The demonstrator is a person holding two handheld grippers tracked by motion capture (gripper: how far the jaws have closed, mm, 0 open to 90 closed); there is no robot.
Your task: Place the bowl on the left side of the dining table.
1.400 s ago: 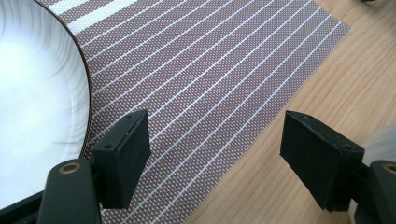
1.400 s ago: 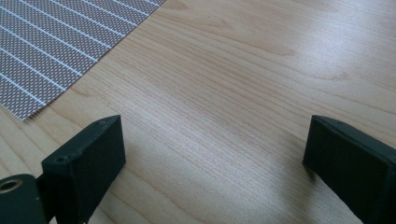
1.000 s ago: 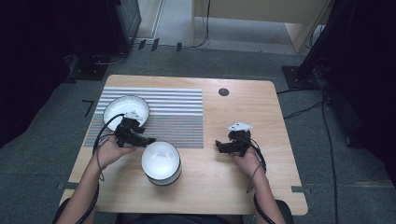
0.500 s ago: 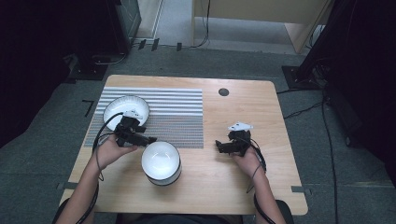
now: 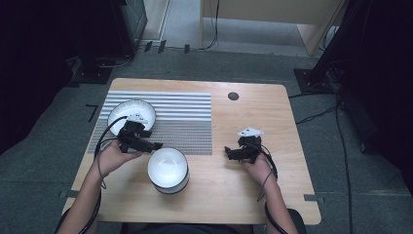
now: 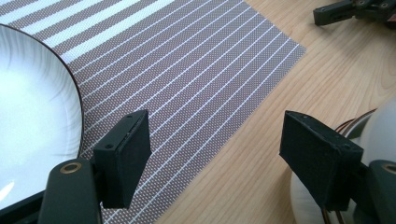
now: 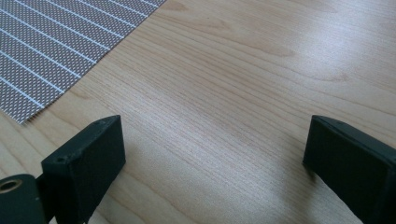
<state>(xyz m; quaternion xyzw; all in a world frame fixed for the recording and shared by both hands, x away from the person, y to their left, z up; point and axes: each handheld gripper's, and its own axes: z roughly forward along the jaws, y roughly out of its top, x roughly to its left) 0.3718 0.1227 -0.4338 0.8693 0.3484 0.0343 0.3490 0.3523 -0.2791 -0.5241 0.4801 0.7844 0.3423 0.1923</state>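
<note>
A deep white bowl (image 5: 168,168) stands on the wooden table (image 5: 272,112) near its front edge. A white plate (image 5: 130,115) lies on the left part of a striped placemat (image 5: 185,117). My left gripper (image 5: 156,145) hovers between plate and bowl, pointing right, jaws open with nothing between them. In the left gripper view the left gripper (image 6: 219,158) has the plate (image 6: 32,107) at its left and the bowl (image 6: 380,133) by its right jaw. My right gripper (image 5: 228,152) rests right of the bowl, pointing left, and the right gripper (image 7: 215,158) stands open over bare wood.
A round dark grommet (image 5: 233,96) sits near the table's far edge. The placemat's corner (image 7: 56,46) lies ahead and left of the right jaws. Cables trail from both grippers toward the person. Dark equipment and wooden furniture stand on the floor beyond the table.
</note>
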